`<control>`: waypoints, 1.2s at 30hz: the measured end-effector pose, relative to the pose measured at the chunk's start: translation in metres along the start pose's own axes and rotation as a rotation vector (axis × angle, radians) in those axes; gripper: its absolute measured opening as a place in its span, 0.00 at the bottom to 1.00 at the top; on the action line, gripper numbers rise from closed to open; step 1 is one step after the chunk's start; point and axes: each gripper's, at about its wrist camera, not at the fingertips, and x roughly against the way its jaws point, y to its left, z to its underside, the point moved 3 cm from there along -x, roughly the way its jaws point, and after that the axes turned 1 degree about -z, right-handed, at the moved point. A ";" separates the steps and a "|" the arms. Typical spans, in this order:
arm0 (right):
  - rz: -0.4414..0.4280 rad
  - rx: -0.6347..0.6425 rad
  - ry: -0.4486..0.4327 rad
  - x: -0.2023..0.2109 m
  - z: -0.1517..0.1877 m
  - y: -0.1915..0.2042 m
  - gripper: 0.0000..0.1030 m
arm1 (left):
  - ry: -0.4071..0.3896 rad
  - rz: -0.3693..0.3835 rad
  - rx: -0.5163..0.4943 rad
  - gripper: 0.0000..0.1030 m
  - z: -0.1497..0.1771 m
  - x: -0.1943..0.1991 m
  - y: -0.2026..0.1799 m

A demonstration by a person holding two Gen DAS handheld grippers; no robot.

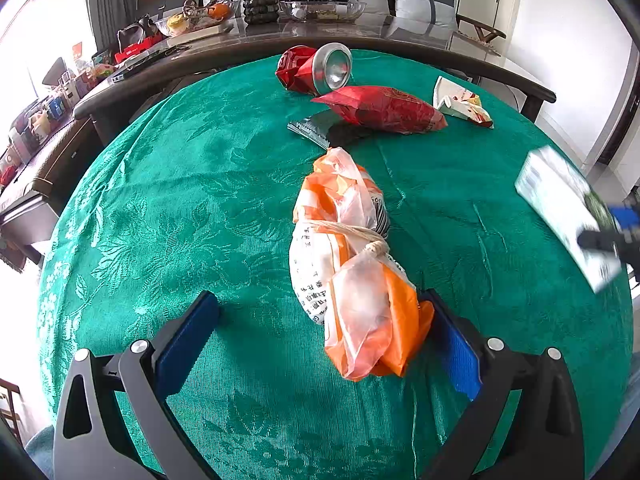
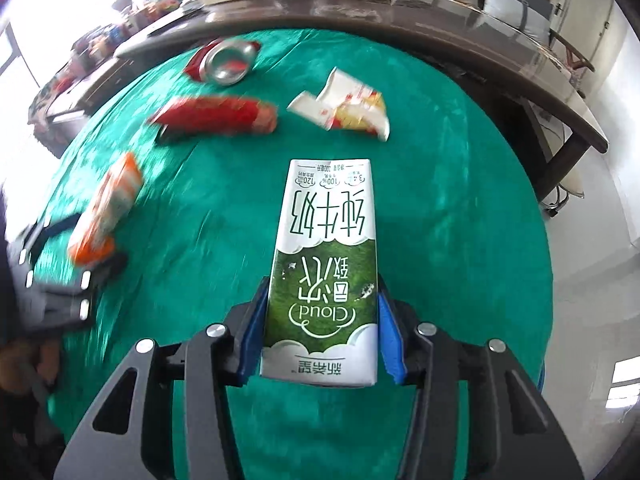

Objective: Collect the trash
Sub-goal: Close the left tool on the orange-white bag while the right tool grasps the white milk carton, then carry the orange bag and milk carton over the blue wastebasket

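Covering our surface (image 1: pixel 200 208) is green damask cloth; our right claw (image 2: pixel 320 328) clamps a "Cloud" milk carton (image 2: pixel 326 264), our left claw (image 1: pixel 320 332) stands released.

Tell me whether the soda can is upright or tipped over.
Tipped over. The red can lies on its side on the green tablecloth, crushed, its silver end facing the camera.

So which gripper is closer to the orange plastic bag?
Left. The left gripper stands open around the near end of the orange plastic bag, one pad touching it. The right gripper is off to the side, shut on the milk carton.
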 end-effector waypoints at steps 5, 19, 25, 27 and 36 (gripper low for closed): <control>-0.025 0.004 0.023 0.004 0.035 0.005 0.46 | -0.013 0.061 0.014 0.95 0.002 0.006 0.004; -0.028 0.018 0.033 0.009 0.007 0.004 0.71 | 0.079 0.226 0.089 0.94 -0.020 0.005 0.012; -0.031 -0.041 0.017 0.001 0.002 -0.005 0.57 | 0.109 0.162 0.036 0.60 -0.029 0.000 0.005; -0.043 -0.048 -0.004 0.006 0.003 -0.009 0.47 | 0.109 0.162 0.024 0.47 -0.028 0.003 0.006; -0.066 -0.078 -0.098 0.039 0.013 -0.031 0.47 | 0.017 0.268 -0.047 0.45 -0.033 0.045 -0.037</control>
